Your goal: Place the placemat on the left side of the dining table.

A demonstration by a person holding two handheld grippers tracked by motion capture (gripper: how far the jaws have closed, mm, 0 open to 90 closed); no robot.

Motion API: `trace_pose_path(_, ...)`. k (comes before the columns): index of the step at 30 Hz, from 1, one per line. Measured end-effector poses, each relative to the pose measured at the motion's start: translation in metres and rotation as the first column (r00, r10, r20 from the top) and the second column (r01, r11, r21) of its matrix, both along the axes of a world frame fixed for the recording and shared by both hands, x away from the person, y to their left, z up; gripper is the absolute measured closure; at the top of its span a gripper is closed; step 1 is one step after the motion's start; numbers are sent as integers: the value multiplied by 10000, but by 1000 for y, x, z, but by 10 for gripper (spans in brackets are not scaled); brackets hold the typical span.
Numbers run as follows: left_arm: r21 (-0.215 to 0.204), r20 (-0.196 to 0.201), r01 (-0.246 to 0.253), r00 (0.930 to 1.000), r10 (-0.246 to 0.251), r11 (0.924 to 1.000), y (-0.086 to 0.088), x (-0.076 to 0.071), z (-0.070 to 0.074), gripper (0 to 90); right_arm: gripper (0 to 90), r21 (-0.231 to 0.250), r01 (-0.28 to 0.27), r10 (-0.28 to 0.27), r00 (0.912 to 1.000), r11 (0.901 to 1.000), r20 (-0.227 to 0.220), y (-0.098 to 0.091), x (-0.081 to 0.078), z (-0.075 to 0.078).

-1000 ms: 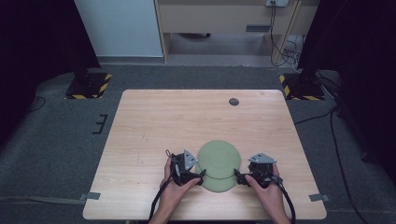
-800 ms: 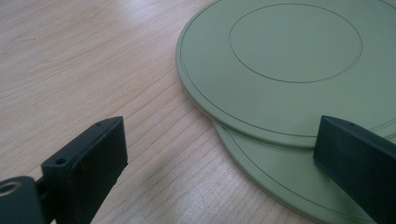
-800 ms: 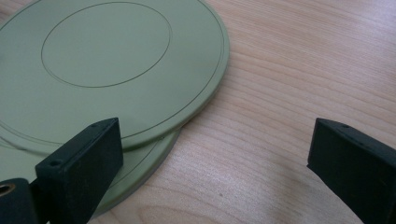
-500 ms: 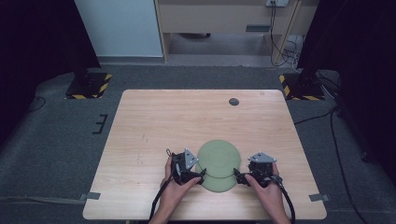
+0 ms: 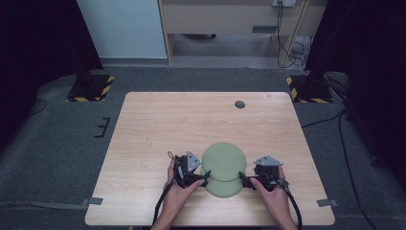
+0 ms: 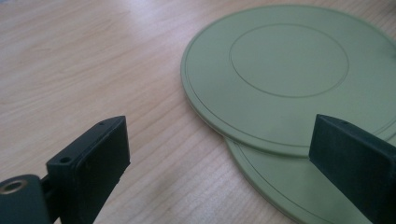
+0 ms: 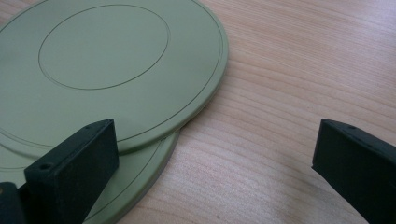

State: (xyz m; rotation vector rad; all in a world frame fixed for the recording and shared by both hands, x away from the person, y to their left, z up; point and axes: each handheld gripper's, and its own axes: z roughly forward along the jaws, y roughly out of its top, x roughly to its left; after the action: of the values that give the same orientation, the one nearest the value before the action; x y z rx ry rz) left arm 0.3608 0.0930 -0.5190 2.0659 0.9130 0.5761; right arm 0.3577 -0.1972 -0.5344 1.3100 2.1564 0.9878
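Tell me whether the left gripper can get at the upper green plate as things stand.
Probably yes. The left gripper is open at the left edge of the upper green plate, which overlaps the lower green plate. Bare table lies around it, with nothing between.

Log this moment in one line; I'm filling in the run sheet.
left hand-held gripper: open, beside plates | right hand-held gripper: open, beside plates | top plate: overlapping bottom plate | table

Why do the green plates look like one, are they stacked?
Stacked, but shifted. The top plate lies flat on the bottom plate, whose near edge sticks out. Both grippers are open beside them.
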Motion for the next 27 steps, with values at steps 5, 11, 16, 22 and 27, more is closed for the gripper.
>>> trace_pose_path(5,-492,-427,27,9991,-48,9988,1,14,5,53,6,64,32,-32,10000,10000,-26,1,2,0)
trace_pose_path(11,-434,-960,404,9944,-444,9982,-11,30,4,57,7,90,11,-11,10000,10000,-19,0,3,-1)
trace_pose_path(16,-498,-1496,331,9879,-402,9982,-17,45,-4,58,7,60,5,-6,10000,10000,33,1,4,-1)
trace_pose_path(22,-702,-1984,202,9795,-338,9973,-16,51,-11,45,7,87,33,-33,10000,10000,48,2,4,-2)
trace_pose_path(27,-1186,-2466,54,9685,-348,9929,-14,55,-14,47,7,66,48,-48,10000,10000,72,2,4,-2)
